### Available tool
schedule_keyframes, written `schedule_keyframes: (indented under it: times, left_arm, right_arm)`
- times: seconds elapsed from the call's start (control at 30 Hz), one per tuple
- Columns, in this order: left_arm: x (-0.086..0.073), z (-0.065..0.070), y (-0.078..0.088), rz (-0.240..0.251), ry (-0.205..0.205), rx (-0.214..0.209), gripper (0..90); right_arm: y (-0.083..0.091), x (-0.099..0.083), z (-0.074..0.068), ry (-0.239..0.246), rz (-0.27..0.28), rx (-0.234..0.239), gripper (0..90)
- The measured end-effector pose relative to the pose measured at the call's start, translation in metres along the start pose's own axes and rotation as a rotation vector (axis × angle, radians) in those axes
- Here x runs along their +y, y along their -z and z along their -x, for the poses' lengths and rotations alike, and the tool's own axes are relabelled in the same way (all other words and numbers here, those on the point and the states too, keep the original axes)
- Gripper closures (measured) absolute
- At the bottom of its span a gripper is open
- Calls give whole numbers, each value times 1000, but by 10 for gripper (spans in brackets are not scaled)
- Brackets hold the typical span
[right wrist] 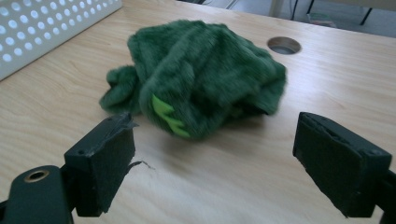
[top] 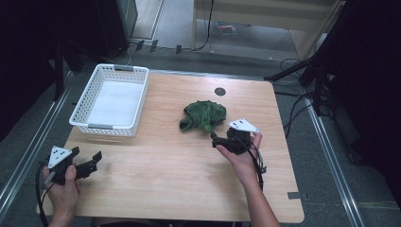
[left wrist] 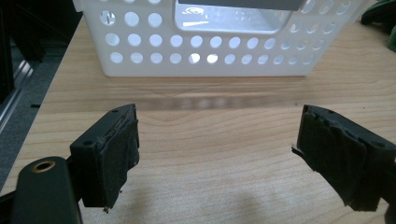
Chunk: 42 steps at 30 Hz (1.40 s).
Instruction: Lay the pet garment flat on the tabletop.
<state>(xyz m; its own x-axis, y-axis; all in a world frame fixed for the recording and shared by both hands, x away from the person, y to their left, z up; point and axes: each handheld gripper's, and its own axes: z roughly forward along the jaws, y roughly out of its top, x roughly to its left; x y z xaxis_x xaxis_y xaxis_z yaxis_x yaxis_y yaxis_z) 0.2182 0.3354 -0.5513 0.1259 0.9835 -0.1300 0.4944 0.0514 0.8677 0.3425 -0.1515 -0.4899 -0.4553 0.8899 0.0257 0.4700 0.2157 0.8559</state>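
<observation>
Now on approach: right tool [right wrist: 212, 154], jaws spread and empty, faces the green plush [right wrist: 201, 77] lying mid-tabletop [top: 165, 165] near the basket [top: 137, 101]; next, advance and close; left tool [left wrist: 217, 154] spread, idle.

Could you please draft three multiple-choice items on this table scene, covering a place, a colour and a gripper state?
1. Where does the white basket stand on the wooden table?
A. far left corner
B. near right corner
C. centre

2. What colour is the plush toy?
A. red
B. dark green with a light green patch
C. blue

3. How do the right gripper's jaws stand?
A. shut on the toy
B. shut, nothing held
C. open, just short of the toy

Answers: 1 A, the high view shows it by the far left edge; 2 B, the right gripper view shows the fur; 3 C, bare table lies between the jaws.
</observation>
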Motion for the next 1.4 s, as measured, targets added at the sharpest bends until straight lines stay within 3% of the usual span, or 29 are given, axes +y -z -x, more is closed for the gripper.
schedule_keyframes:
  times: [0.23, 0.33, 0.37, 0.4, 0.47, 0.6, 0.7, 0.73, 0.77, 0.8, 0.87, 1.0, 1.17, 1.2, 1.3, 1.4]
  left_arm:
    - [0, -1, 0, -4, 4, -7, 135]
    - [0, -1, 0, -4, 3, -8, 135]
    - [0, -1, -1, -4, 5, -8, 135]
    - [0, -1, -1, -3, 4, -9, 135]
    - [0, -1, -1, -2, 6, -9, 135]
    - [0, -1, -1, 0, 11, -12, 135]
    - [0, -1, 0, -1, 11, -15, 136]
    - [0, -1, -1, 0, 11, -15, 136]
    - [0, -1, -1, 0, 10, -15, 136]
    - [0, -1, -1, 2, 9, -14, 137]
    - [0, -1, -1, 2, 8, -14, 137]
    - [0, 0, -1, -1, -4, -2, 137]
    - [2, 11, 0, -18, -95, 26, 136]
    - [4, 13, 1, -12, -85, 24, 137]
    - [14, 22, 5, 27, -49, -30, 136]
    - [26, 43, 8, 45, -64, -91, 136]
  right_arm:
    - [-48, 29, -15, -23, -36, 9, 35]
    - [-59, 33, -21, -10, -48, 13, 9]
    - [-71, 35, -27, 6, -70, -6, 0]
    - [-71, 35, -27, 6, -70, -6, 0]
    - [-92, 35, -33, 20, -124, -67, 0]
    - [-110, 30, -34, 52, -170, -97, 0]
    - [-118, 26, -34, 61, -176, -164, 186]
    - [-118, 26, -34, 65, -171, -177, 281]
    - [-116, 26, -35, 81, -151, -177, 505]
    - [-114, 26, -35, 91, -142, -170, 659]
    - [-107, 28, -33, 99, -121, -159, 827]
    - [-90, 34, -30, 104, -76, -115, 876]
    - [-60, 40, -32, 128, -49, -63, 879]
    - [-52, 41, -32, 125, -39, -46, 879]
    - [-22, 43, -37, 112, 9, 11, 878]
    - [-7, 44, -41, 108, 22, 40, 878]
